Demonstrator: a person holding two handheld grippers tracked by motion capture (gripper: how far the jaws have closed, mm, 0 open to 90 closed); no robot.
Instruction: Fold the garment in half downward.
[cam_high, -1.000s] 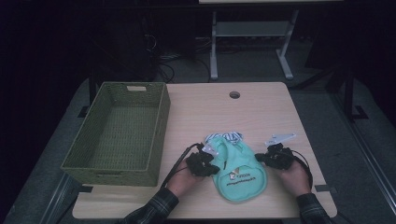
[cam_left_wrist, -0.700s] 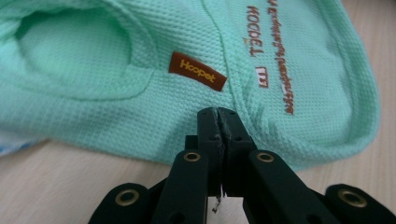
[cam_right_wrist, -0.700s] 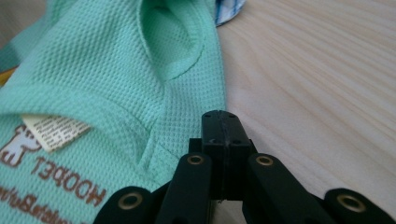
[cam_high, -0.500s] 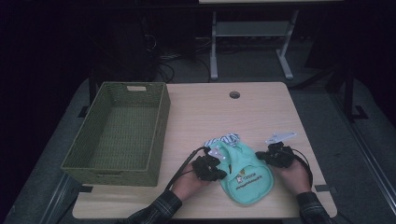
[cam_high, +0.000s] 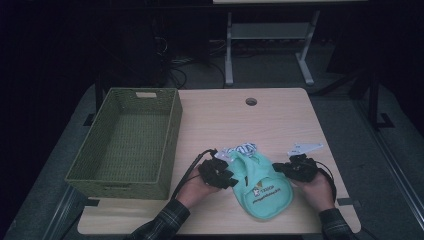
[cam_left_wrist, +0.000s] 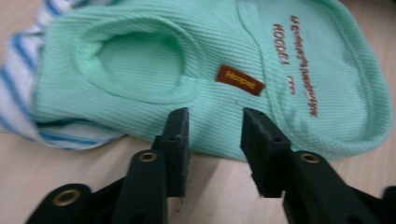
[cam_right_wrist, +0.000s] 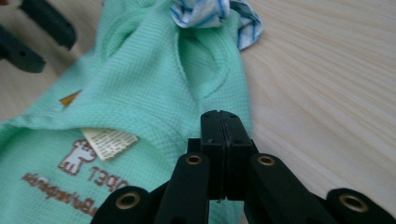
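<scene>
A mint-green ribbed pet garment (cam_high: 262, 190) with red lettering lies flat near the table's front edge, over a blue-and-white striped cloth (cam_high: 241, 149). My left gripper (cam_high: 233, 180) is at its left side. Its jaws have just been opening and now stand apart (cam_left_wrist: 215, 126) over the garment's (cam_left_wrist: 140, 60) hem, not pressing it. My right gripper (cam_high: 278, 169) is at the right side, its jaws pressed together (cam_right_wrist: 219, 116) on the garment's (cam_right_wrist: 140, 93) edge. The striped cloth (cam_right_wrist: 205, 11) peeks out beyond the neck opening.
A green woven basket (cam_high: 125, 182) stands on the table's left part with nothing inside. The wooden table (cam_high: 280, 120) has a cable hole (cam_high: 251, 101) near its far edge. A grey metal stand is on the floor behind.
My left gripper's jaws, shut before, now stand apart and have let go of the garment. The garment has settled flat on the table. Both hands have stayed nearly in place.
</scene>
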